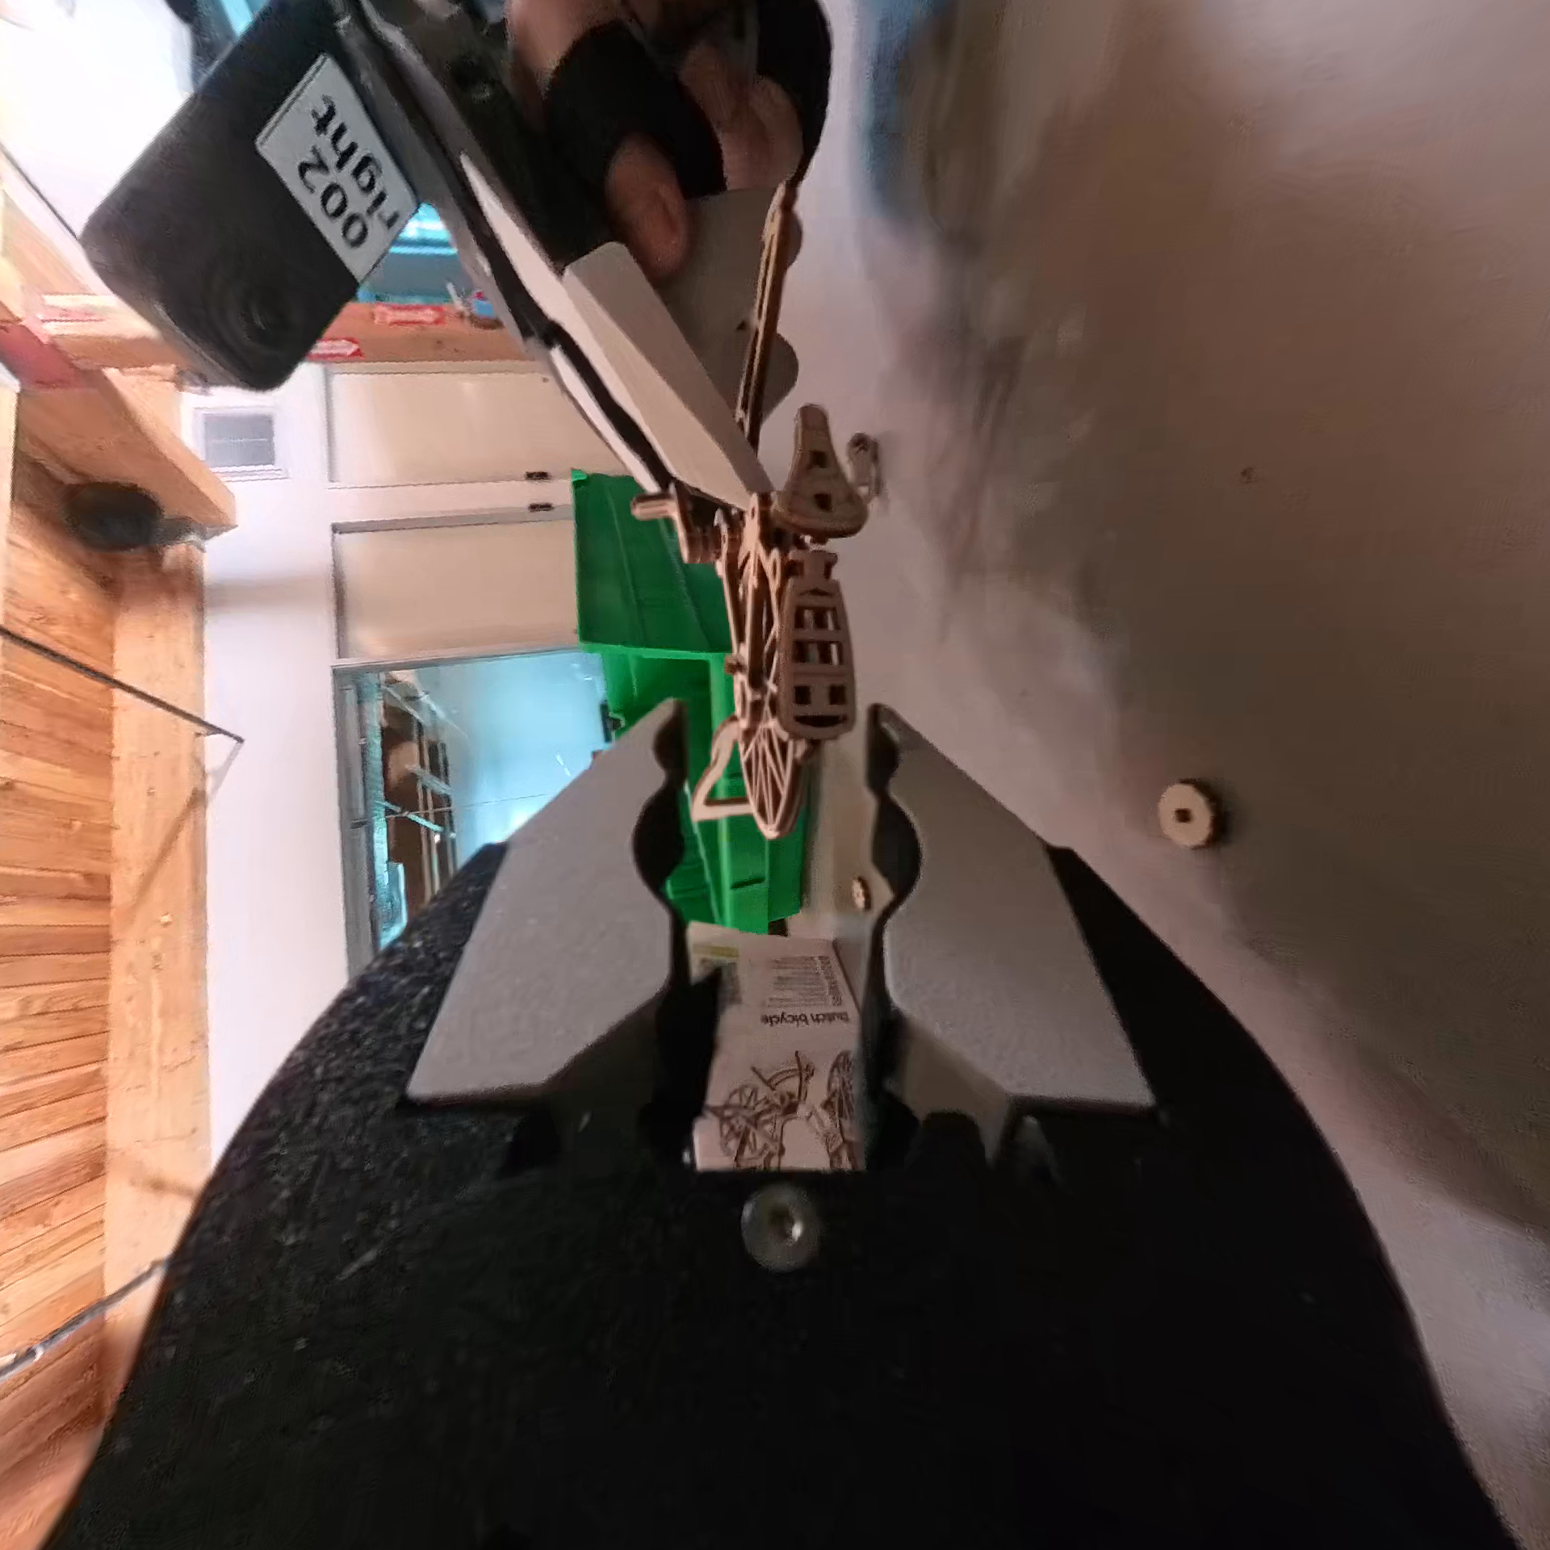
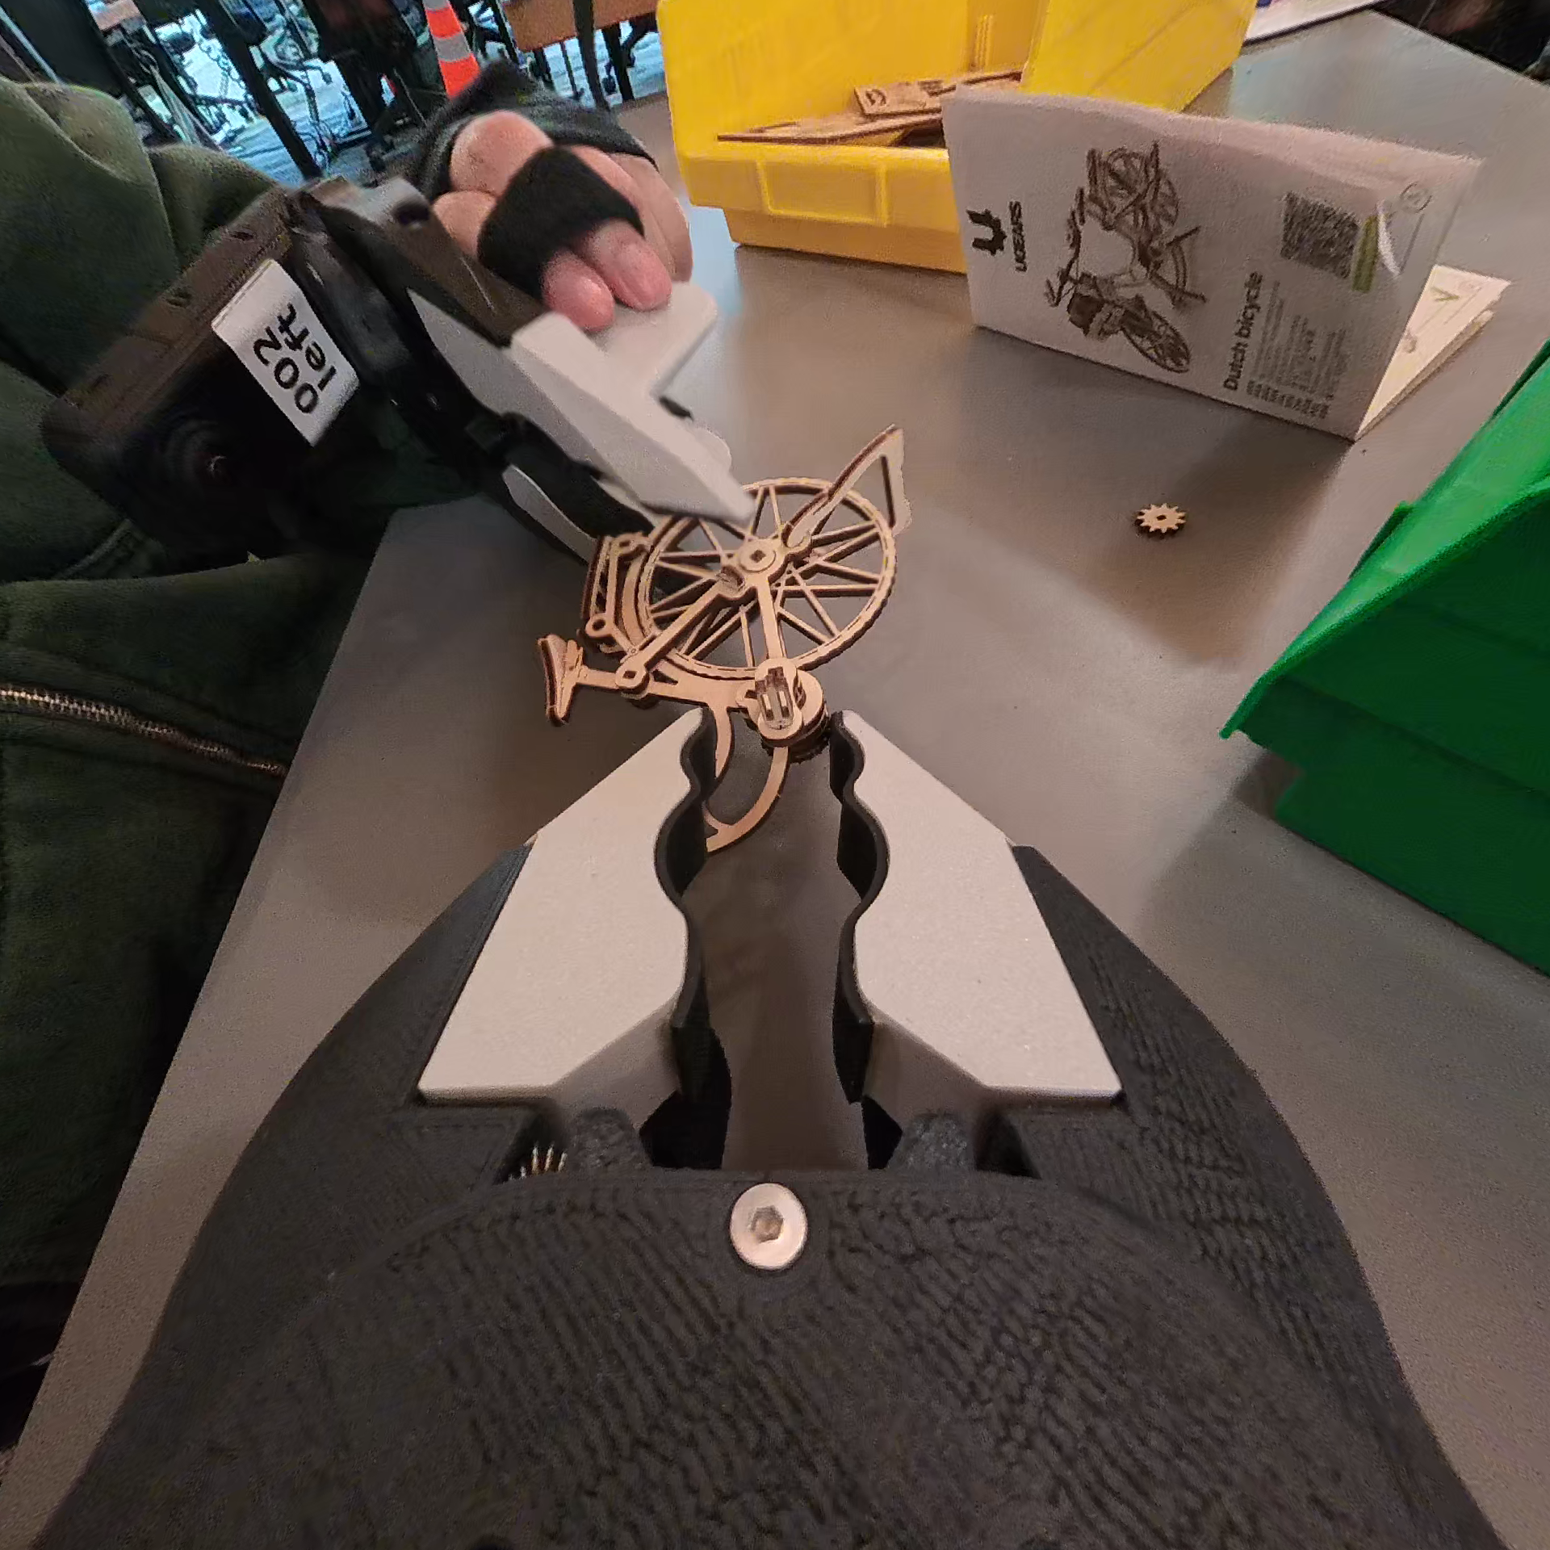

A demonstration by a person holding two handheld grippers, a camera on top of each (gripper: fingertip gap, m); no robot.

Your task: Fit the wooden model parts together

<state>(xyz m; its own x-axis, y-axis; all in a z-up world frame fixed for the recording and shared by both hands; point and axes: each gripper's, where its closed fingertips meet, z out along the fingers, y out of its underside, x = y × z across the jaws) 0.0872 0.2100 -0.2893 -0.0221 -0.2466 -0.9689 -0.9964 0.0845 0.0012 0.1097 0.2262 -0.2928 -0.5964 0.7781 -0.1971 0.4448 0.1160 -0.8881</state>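
I am holding a pale, laser-cut wooden bicycle model (image 2: 738, 604) above the grey bench (image 2: 1090, 755), at frame centre. My right claw (image 2: 759, 734) is pinching its thin curved frame piece near the crank. My left claw (image 2: 721, 512), from upper left, is reaching beside the spoked wheel, spread apart.

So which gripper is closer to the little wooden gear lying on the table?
Right. The right gripper holds the wooden bike just short of the gear. The left gripper sits farther off, beyond the wheel.
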